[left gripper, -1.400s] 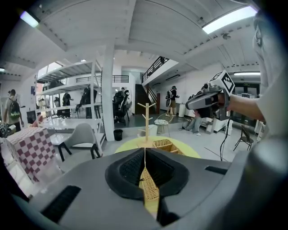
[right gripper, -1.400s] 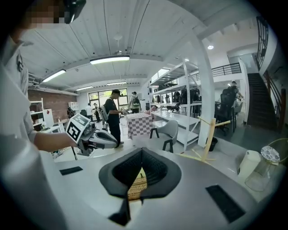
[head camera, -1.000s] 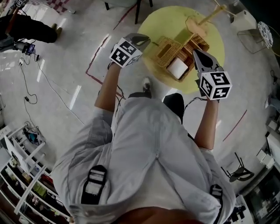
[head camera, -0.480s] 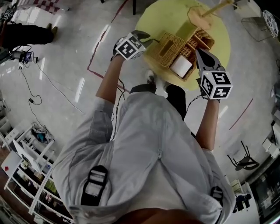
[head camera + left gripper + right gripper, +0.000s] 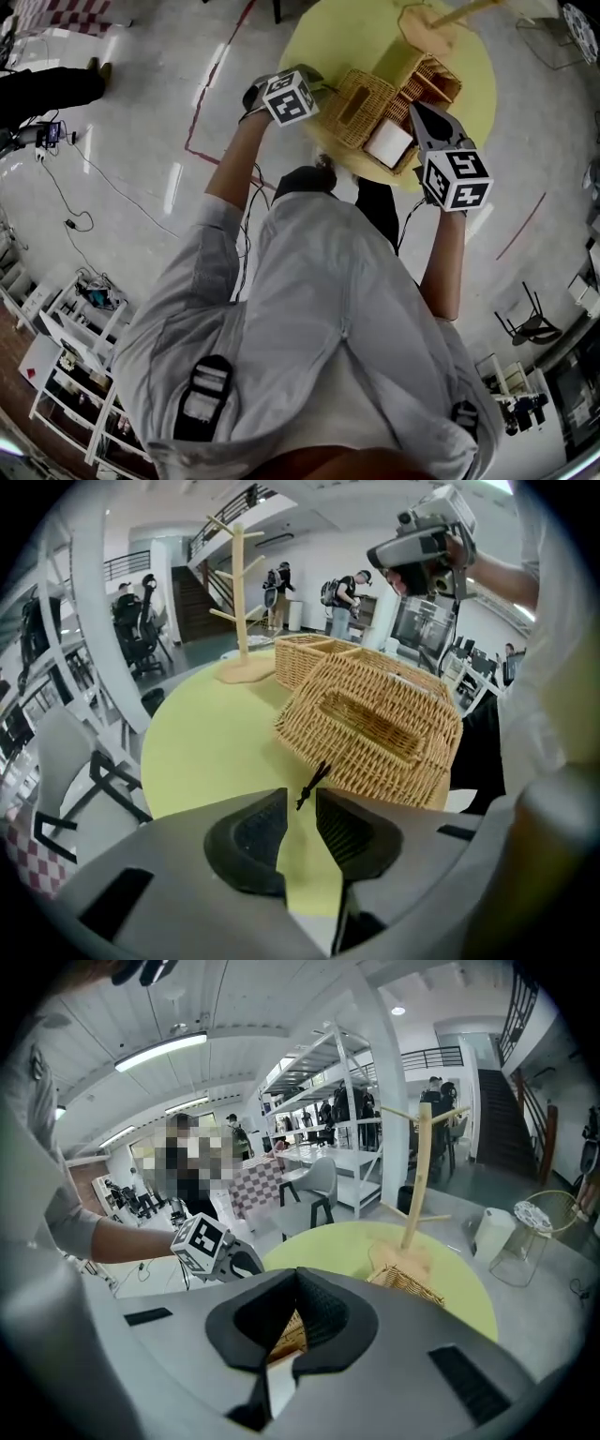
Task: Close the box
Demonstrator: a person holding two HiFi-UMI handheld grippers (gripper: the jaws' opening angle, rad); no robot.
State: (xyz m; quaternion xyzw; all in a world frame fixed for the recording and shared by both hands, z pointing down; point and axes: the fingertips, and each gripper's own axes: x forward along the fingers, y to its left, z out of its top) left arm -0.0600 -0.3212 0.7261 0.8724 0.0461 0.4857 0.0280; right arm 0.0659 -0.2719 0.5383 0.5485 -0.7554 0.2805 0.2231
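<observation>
Left gripper (image 5: pixel 300 794) jaws have spread, releasing the wicker box (image 5: pixel 375 728); right gripper (image 5: pixel 295 1271) jaws pinch its flap (image 5: pixel 283 1339).

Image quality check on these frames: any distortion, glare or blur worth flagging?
Head view: heavy fisheye, light glare streaks the floor, dark corners. Left gripper view: wicker box sharp, straight lines bow near the rim, dark vignette. Right gripper view: ceiling light blown white, far background soft, one mosaic patch laid over a bystander.
</observation>
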